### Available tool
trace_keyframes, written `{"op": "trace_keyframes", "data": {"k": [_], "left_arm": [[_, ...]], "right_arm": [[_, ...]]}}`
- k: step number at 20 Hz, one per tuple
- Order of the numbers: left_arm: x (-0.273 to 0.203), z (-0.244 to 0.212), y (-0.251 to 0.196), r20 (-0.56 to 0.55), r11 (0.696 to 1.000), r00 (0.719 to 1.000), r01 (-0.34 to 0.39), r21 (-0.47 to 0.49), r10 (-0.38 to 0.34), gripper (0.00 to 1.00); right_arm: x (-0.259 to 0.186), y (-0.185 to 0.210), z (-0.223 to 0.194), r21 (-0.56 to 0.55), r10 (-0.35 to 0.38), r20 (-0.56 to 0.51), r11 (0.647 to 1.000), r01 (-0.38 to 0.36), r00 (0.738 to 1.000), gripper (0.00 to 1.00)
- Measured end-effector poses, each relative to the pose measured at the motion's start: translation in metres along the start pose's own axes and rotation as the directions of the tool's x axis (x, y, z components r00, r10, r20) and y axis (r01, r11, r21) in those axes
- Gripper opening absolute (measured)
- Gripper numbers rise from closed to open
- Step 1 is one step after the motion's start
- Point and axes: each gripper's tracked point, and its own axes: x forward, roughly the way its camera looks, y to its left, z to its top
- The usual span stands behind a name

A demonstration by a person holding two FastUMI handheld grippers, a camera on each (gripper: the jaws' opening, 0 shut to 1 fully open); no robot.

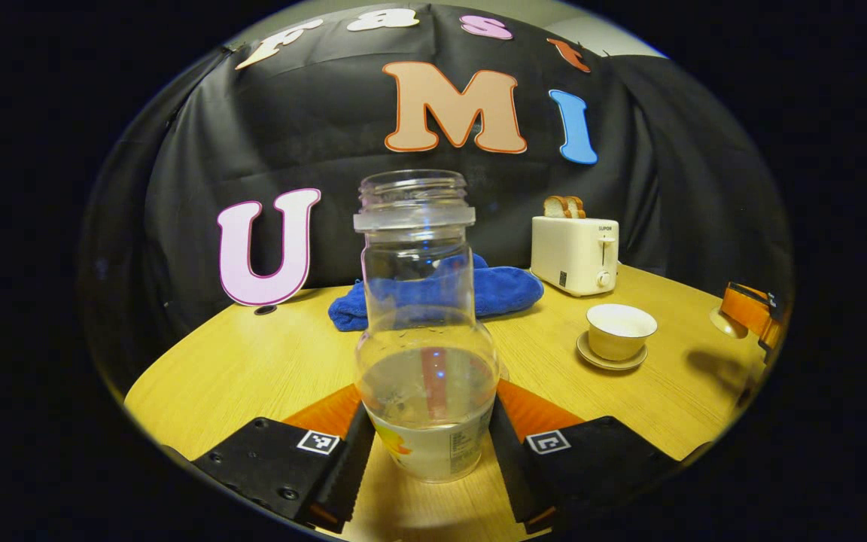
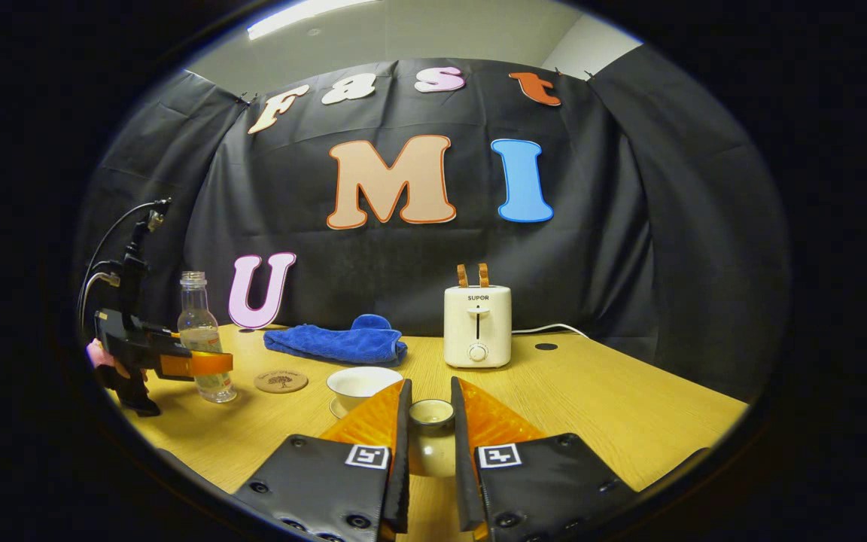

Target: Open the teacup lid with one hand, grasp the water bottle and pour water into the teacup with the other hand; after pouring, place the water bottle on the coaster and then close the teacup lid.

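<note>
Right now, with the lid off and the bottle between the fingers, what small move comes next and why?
Probably lift the water bottle toward the teacup. The left hand-held gripper flanks its base on the table, and the right hand-held gripper holds the lid, so the cup sits open.

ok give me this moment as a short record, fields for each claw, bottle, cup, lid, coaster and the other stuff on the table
left claw: closed on the bottle, low on its body
bottle: upright, uncapped, part full of water, standing on the table
right claw: closed on the lid
lid: off the cup, held up
cup: open, on its saucer
coaster: bare, between bottle and cup
other: blue towel, toaster with bread in its slots
</note>
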Motion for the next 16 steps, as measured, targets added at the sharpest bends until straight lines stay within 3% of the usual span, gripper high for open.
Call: {"op": "trace_keyframes", "data": {"k": [5,10,12,16], "left_arm": [[0.004,0.003,-0.003,-0.013,0.999,1.000,-0.026,0.046,0.027,0.72],[0.012,0.011,-0.008,-0.072,0.973,0.995,-0.056,0.222,0.074,0.70],[0.015,0.025,-0.008,-0.060,0.941,0.993,-0.081,0.328,0.106,0.70],[0.021,0.046,-0.008,-0.051,0.833,0.985,-0.111,0.542,0.165,0.70]], "right_arm": [[0.001,-0.003,-0.001,0.000,-0.017,0.001,1.000,0.017,1.000,0.29],[0.001,-0.002,0.000,0.001,-0.002,-0.001,1.000,0.002,1.000,0.29],[0.000,-0.008,-0.001,0.000,-0.009,-0.001,1.000,0.009,1.000,0.29],[-0.001,-0.024,-0.001,0.000,-0.029,-0.003,1.000,0.029,1.000,0.29]]}}
